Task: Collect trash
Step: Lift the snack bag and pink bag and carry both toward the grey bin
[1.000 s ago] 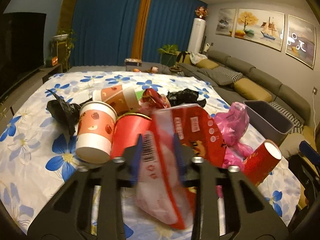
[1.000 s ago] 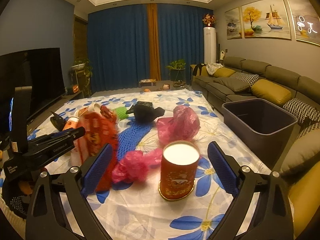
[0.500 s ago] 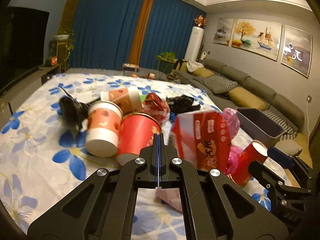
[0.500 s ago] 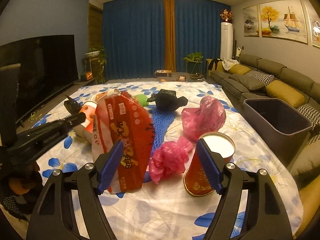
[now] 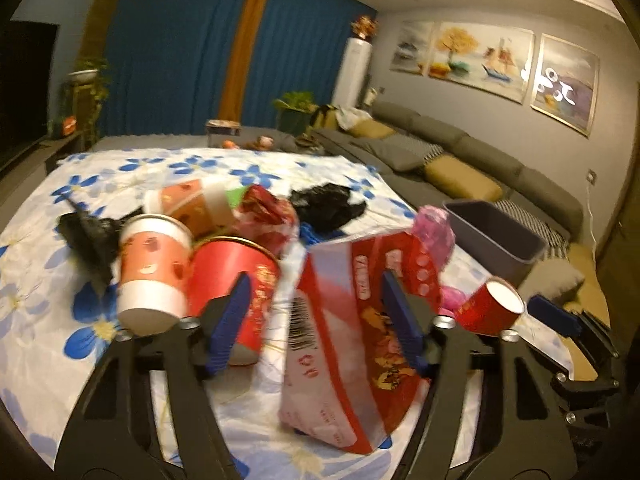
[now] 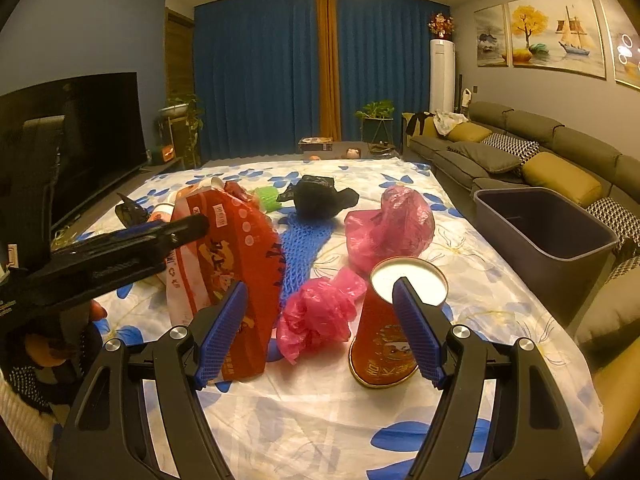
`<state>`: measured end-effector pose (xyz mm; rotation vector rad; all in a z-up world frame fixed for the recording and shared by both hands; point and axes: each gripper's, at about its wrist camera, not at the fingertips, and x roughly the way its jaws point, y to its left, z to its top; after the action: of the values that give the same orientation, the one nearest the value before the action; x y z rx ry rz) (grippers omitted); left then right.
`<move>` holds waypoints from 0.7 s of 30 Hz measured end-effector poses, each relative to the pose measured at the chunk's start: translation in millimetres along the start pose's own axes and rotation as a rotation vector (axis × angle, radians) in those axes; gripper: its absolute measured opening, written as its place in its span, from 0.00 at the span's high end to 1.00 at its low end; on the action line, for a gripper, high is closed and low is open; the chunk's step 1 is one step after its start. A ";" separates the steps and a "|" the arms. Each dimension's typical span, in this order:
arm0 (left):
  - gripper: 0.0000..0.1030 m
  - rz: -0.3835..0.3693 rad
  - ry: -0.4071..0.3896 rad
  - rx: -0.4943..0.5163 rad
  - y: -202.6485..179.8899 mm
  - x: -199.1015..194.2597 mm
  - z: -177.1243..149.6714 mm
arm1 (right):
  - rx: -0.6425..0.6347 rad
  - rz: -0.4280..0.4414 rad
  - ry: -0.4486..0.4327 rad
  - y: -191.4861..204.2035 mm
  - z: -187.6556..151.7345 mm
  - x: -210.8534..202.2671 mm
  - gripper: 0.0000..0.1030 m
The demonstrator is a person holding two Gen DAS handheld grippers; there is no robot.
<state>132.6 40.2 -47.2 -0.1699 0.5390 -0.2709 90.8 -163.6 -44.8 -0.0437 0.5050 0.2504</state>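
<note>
red snack bag (image 5: 352, 320) upright on floral sheet, red paper cup (image 6: 394, 320) tilted beside crumpled pink plastic bag (image 6: 320, 316), empty grey bin (image 6: 548, 232) at right edge

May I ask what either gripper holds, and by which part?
Nothing: left gripper's jaws have just been opening, snack bag loose between them; right gripper open.

A dark television (image 6: 100, 132) stands at 9 o'clock, blue curtains (image 6: 272, 72) at 12, a grey sofa (image 6: 560, 148) at 3.
</note>
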 end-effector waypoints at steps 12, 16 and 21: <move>0.97 -0.028 0.040 0.024 -6.6 5.6 -8.7 | -0.009 0.014 0.009 0.6 -0.2 4.0 0.29; 0.98 0.011 -0.042 -0.065 6.2 -28.5 -7.5 | -0.013 0.019 0.014 2.4 -1.1 6.0 0.29; 0.98 0.123 -0.128 -0.083 17.0 -65.1 -9.3 | -0.025 0.018 0.037 7.8 -0.5 18.4 0.29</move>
<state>77.7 74.9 -27.6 -0.2321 0.4320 -0.1166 104.1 -151.8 -53.9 -0.0680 0.5391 0.2741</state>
